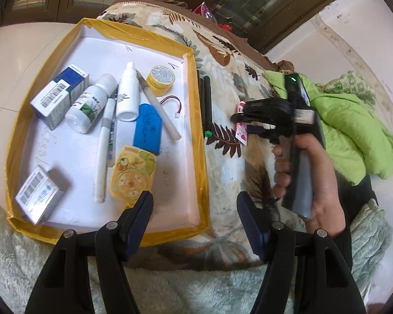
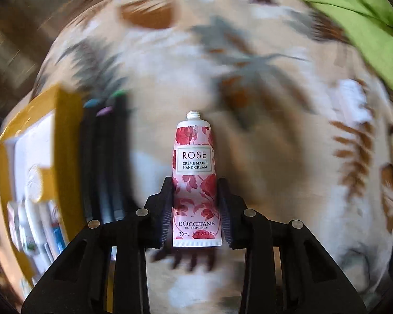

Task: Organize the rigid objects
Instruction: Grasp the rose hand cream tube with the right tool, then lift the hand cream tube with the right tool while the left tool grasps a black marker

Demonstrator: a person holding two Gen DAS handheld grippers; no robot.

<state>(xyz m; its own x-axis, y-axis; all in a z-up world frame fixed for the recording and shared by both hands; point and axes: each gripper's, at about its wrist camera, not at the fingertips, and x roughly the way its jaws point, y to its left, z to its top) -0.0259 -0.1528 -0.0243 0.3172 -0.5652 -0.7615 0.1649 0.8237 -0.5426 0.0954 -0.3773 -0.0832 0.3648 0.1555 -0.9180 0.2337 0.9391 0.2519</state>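
Two ribbed pads (image 2: pixel 167 209) of the right gripper (image 2: pixel 195 209) pinch a glossy rose-printed hand cream tube (image 2: pixel 194 162), capless; the left gripper (image 1: pixel 195 209) gapes empty above the yellow-taped cardboard tray (image 1: pixel 196 120).

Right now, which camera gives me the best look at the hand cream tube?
The right wrist view: the hand cream tube sits sharp and centred between the right gripper pads, label readable, cap missing. The left wrist view shows only a small pink sliver of it under that gripper.
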